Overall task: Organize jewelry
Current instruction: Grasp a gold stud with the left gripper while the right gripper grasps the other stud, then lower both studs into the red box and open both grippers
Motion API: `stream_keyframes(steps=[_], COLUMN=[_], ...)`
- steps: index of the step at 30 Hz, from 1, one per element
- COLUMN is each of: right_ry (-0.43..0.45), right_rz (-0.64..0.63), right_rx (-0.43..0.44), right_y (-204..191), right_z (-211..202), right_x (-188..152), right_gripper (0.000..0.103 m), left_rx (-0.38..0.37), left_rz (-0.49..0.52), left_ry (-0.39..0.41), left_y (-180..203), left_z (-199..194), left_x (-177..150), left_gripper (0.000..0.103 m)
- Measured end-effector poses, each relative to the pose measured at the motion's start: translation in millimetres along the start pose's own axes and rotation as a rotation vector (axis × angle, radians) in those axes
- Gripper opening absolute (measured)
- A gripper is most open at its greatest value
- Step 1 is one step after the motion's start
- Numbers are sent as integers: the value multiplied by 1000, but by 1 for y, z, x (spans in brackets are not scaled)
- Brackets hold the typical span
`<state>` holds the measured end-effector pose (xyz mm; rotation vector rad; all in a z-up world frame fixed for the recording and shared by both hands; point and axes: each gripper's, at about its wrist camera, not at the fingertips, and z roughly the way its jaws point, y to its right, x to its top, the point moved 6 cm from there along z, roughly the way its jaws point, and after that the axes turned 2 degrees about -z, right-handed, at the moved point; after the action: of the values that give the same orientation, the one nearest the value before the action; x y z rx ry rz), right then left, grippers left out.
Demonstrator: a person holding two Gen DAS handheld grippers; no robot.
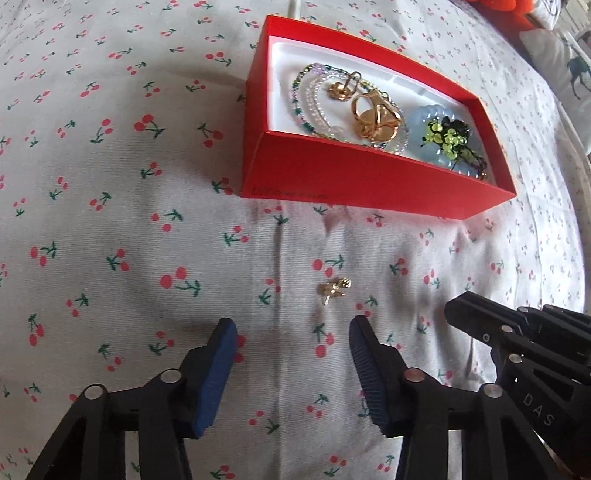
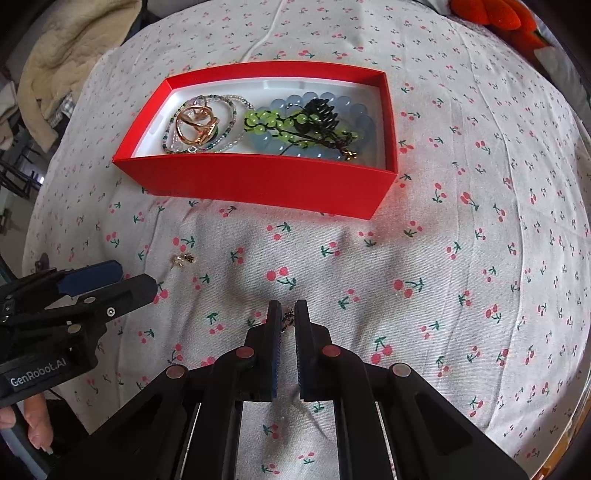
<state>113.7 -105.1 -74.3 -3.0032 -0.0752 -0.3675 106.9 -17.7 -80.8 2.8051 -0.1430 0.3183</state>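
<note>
A red box [image 1: 369, 177] [image 2: 258, 181] with a white lining lies on the cherry-print cloth. It holds beaded necklaces [image 2: 225, 110], gold rings [image 1: 373, 114] [image 2: 195, 125], a blue bead bracelet [image 2: 291, 103] and a green bead piece [image 1: 443, 138] [image 2: 266, 122]. A small gold earring [image 1: 334, 288] [image 2: 183, 258] lies on the cloth just ahead of my open, empty left gripper [image 1: 291, 328] [image 2: 110, 277]. My right gripper [image 2: 286, 310] is nearly shut on a small earring [image 2: 288, 319] between its fingertips, low over the cloth in front of the box.
The cherry-print cloth [image 2: 461, 258] covers the whole bed. An orange plush [image 2: 491, 14] lies at the far right. A cream blanket [image 2: 66, 44] is at the far left. A white cushion with a deer print [image 1: 565, 70] lies right of the box.
</note>
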Motion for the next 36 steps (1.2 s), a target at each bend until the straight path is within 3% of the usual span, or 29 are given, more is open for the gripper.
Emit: stream_keyframes(steps=[7,19,36], right_ry=[4,6,24], right_rz=[22,40,73], right_rx=[4,2,19], right_y=[22,57,69], right_z=[-3,-18,-29], right_x=[-7,-31,-32], right_gripper=[7,7,7], left_rx=[10,98,47], left_rz=[42,88,89], left_ry=[-9,5,40], left_y=[25,47,53], left_z=[18,38,20], left_x=[5,16,16], left_gripper=[25,6,6])
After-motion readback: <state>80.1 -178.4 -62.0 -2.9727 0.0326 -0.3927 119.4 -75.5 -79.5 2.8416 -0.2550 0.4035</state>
